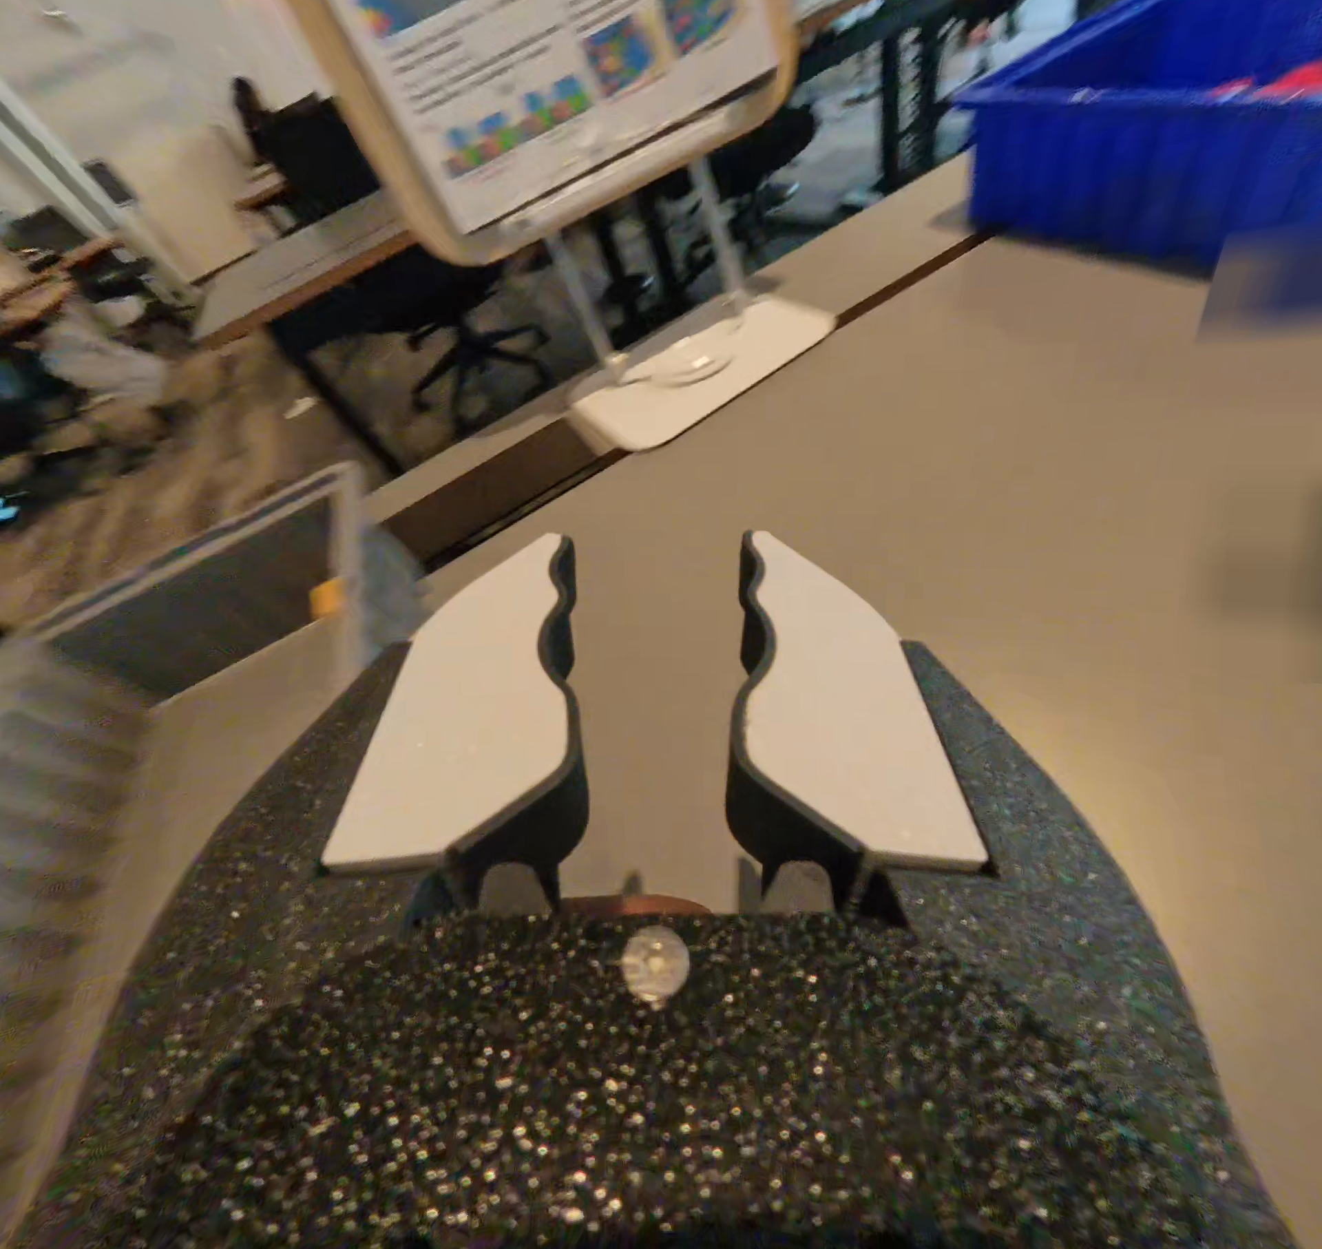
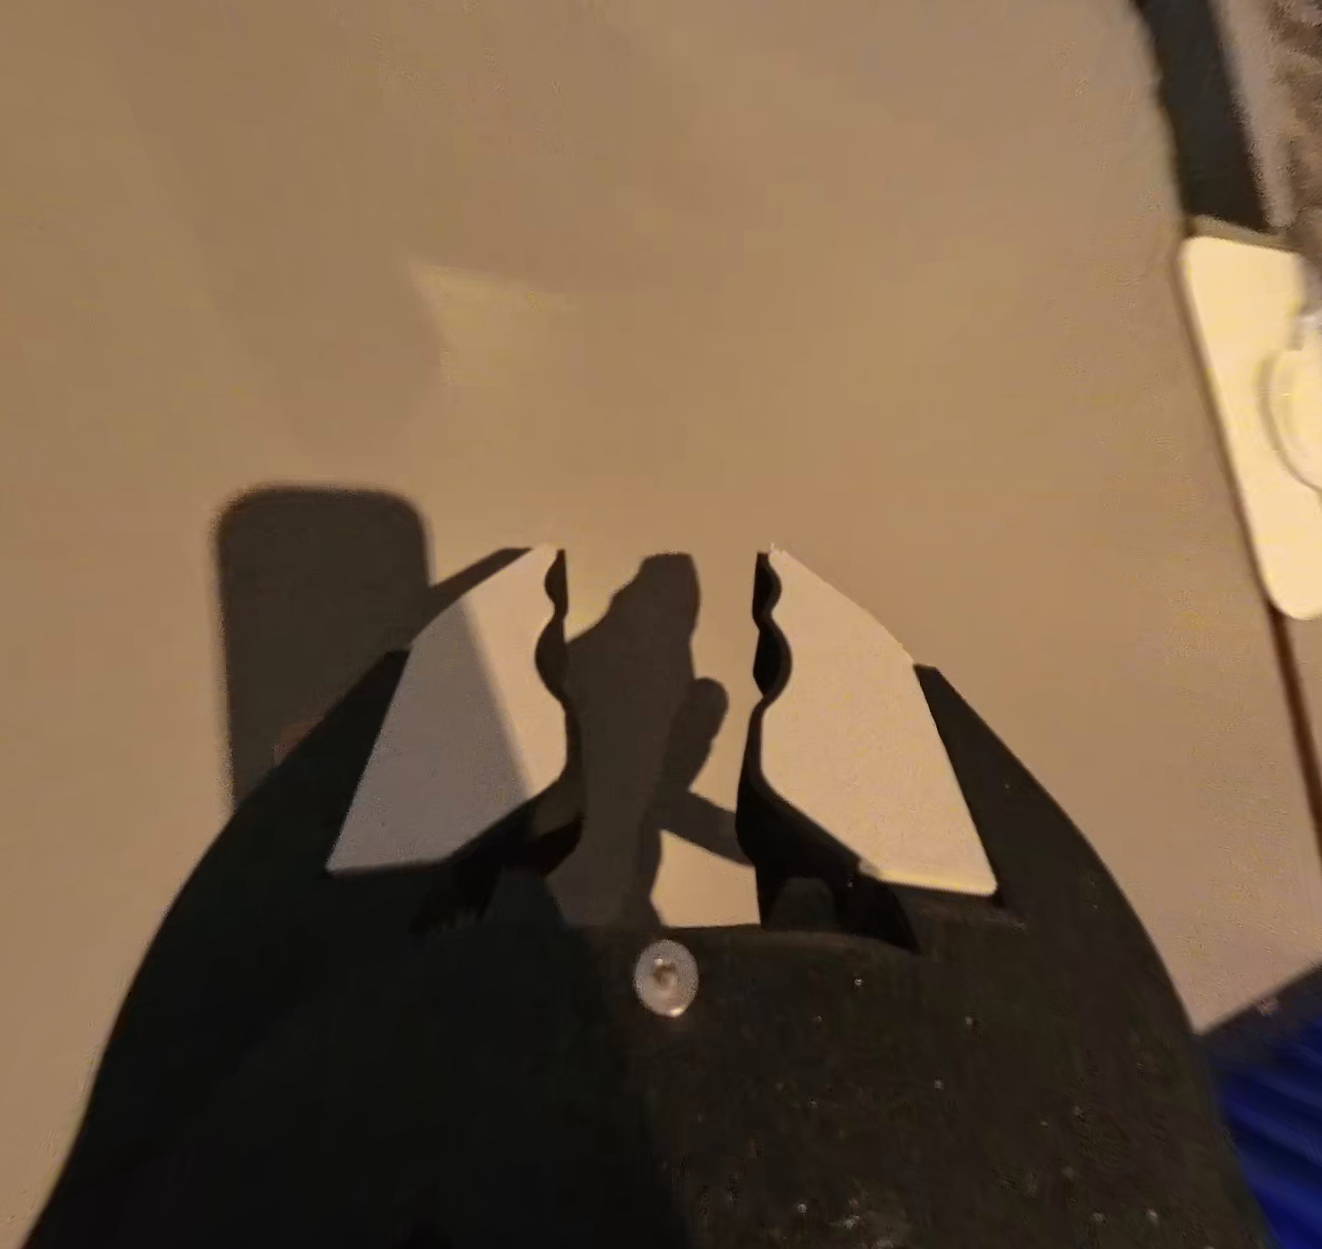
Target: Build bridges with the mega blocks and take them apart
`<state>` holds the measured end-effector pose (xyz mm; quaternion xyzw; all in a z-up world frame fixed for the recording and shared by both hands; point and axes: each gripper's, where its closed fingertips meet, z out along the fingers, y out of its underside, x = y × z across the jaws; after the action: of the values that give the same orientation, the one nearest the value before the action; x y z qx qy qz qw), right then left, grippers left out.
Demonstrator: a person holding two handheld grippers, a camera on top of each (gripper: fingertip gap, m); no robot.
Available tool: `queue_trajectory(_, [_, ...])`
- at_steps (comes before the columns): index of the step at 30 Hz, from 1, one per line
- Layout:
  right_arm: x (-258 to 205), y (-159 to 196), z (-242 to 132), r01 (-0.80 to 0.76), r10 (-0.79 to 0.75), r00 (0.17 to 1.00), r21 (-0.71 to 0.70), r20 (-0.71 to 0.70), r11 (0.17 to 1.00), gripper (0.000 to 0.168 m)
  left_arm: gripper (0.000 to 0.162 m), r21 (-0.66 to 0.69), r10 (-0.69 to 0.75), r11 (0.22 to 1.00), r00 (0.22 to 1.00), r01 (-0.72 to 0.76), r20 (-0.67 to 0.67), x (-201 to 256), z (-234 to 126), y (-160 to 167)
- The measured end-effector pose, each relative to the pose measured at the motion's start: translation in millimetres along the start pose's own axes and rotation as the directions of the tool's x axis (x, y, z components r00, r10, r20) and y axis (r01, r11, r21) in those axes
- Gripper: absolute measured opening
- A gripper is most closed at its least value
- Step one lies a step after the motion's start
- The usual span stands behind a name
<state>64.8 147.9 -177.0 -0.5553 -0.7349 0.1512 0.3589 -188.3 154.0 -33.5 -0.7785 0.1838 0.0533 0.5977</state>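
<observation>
While no single mega block can be made out, red shapes [image 1: 1280, 81] show inside the blue bin [image 1: 1116, 163] at the far right of the table [image 1: 1001, 499] — too blurred to say they are blocks. The left claw [image 1: 657, 549] hovers over bare table, its jaws apart with nothing between them. The right claw [image 2: 659, 556] is likewise spread and empty, angled down at bare tabletop where its own shadow falls. Open surface lies ahead of both. Beyond the left claw the table's far edge runs diagonally, and a white stand base [image 1: 704, 374] sits near it, carrying a tilted instruction board [image 1: 544, 70] on clear posts. In the right wrist view that base [image 2: 1245, 428] lies at the right edge, with a blue corner [image 2: 1280, 1100] below.
</observation>
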Motion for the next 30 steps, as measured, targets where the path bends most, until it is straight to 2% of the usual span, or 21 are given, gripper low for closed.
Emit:
queue_trajectory(2, [-16.3, 4.8, 12.9, 0.036, -0.034, 0.998, -0.033, 0.059, 0.999, 0.051, 0.044, -0.061, 0.065, 0.996, 0.995, -0.061, 0.074, -40.5, -33.6, 11.9])
queue_trajectory(3, [-22.3, 4.2, 15.9, 0.033, -0.031, 0.996, -0.025, 0.087, 0.999, 0.045, 0.044, -0.084, 0.095, 0.993, 0.989, -0.086, 0.111, -57.5, -49.8, 17.5])
queue_trajectory(4, [-27.2, 1.8, 17.2, 0.017, -0.016, 0.993, -0.004, 0.117, 1.0, 0.049, 0.045, -0.097, 0.119, 0.99, 0.983, -0.106, 0.14, -71.1, -65.4, 21.9])
queue_trajectory(9, [-38.1, -2.8, 20.1, -0.082, 0.06, 0.968, 0.084, 0.245, 0.993, 0.047, 0.044, 0.012, 0.133, 0.99, 0.97, -0.138, 0.202, -93.3, -129.1, 30.8])
queue_trajectory(13, [-41.8, -1.4, 22.1, -0.144, 0.117, 0.933, 0.055, 0.339, 0.988, 0.051, 0.041, 0.062, 0.12, 0.989, 0.967, -0.137, 0.223, -96.4, -155.1, 42.8])
queue_trajectory(17, [-41.8, -5.3, 25.9, -0.144, 0.115, 0.922, 0.05, 0.369, 0.988, 0.052, 0.037, 0.005, 0.147, 0.988, 0.968, -0.152, 0.203, -114.9, -151.8, 43.4])
queue_trajectory(20, [-40.5, -10.4, 30.3, -0.149, 0.117, 0.913, 0.054, 0.39, 0.987, 0.051, 0.038, -0.137, 0.154, 0.98, 0.986, -0.144, 0.068, -136.2, -116.5, 37.6])
queue_trajectory(24, [-39.3, -14.0, 33.5, -0.154, 0.118, 0.907, 0.058, 0.405, 0.986, 0.05, 0.039, -0.349, -0.005, 0.937, 0.999, -0.014, -0.054, -183.1, -17.7, 44.6])
queue_trajectory(27, [-39.7, -13.4, 32.5, -0.155, 0.117, 0.905, 0.063, 0.409, 0.986, 0.05, 0.045, -0.555, -0.26, 0.813, 0.963, 0.175, -0.077, -206.2, 70.4, 84.6])
queue_trajectory(30, [-40.9, -11.6, 31.0, -0.139, 0.1, 0.913, 0.07, 0.396, 0.988, 0.05, 0.044, -0.65, -0.456, 0.68, 0.89, 0.339, -0.013, -219.1, 140.0, 122.2])
